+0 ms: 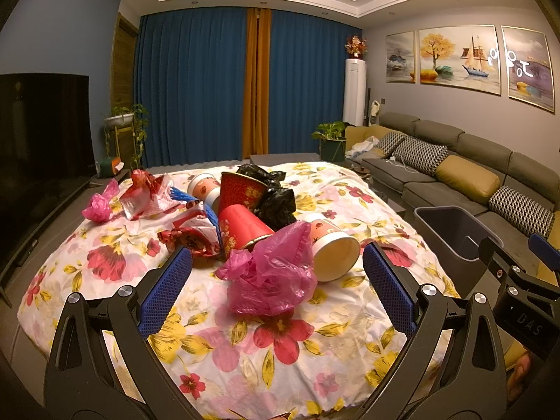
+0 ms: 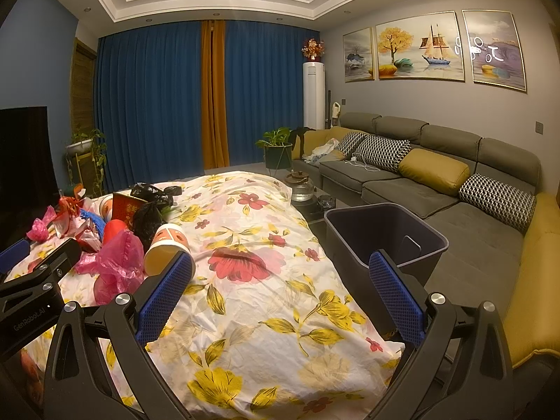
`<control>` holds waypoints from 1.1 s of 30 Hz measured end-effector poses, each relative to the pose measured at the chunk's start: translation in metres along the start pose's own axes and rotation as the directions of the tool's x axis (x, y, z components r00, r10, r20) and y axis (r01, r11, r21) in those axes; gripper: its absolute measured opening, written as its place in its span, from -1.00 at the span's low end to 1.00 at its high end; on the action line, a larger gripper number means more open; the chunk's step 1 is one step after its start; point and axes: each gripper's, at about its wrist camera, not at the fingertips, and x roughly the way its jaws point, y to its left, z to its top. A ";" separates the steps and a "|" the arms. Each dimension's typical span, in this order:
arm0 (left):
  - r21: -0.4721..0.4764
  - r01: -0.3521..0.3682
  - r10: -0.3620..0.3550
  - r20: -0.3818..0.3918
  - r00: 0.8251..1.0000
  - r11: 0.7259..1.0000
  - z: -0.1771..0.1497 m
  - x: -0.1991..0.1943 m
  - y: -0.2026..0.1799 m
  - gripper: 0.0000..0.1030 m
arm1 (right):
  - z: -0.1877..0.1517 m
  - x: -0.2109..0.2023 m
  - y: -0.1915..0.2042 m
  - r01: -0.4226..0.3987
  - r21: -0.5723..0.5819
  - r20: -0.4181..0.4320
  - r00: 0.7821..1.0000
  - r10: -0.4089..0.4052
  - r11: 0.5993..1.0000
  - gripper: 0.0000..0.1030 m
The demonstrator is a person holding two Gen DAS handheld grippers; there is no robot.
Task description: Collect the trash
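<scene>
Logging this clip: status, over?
Left tongs open, empty, facing pink bag. Right tongs open, empty. Gray bin beside table, empty. Nothing blocking.

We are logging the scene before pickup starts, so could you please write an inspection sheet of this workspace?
Surface: floral cloth, wrinkled.
Job's things: pink bag, paper cups, red cups, black bags, wrappers piled together; grey bin beside the cloth, nothing seen inside.
Clutter: glass teapot.
Grippers: left gripper and right gripper open, holding nothing.
Cables: white cable on sofa.
Surroundings: curtains, television.
</scene>
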 end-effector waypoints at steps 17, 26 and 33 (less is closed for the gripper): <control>-0.003 0.001 -0.001 0.001 1.000 1.000 0.000 0.000 0.000 0.88 | 0.000 0.000 -0.001 0.000 0.001 0.002 1.000 0.000 1.000 0.91; -0.004 0.006 -0.006 0.001 1.000 1.000 0.000 0.000 0.001 0.88 | -0.002 0.000 -0.001 0.000 0.001 0.004 1.000 0.000 1.000 0.91; -0.033 -0.001 0.002 0.019 1.000 0.999 -0.005 0.000 0.006 0.88 | -0.007 0.009 0.005 -0.023 0.000 0.011 1.000 0.023 1.000 0.91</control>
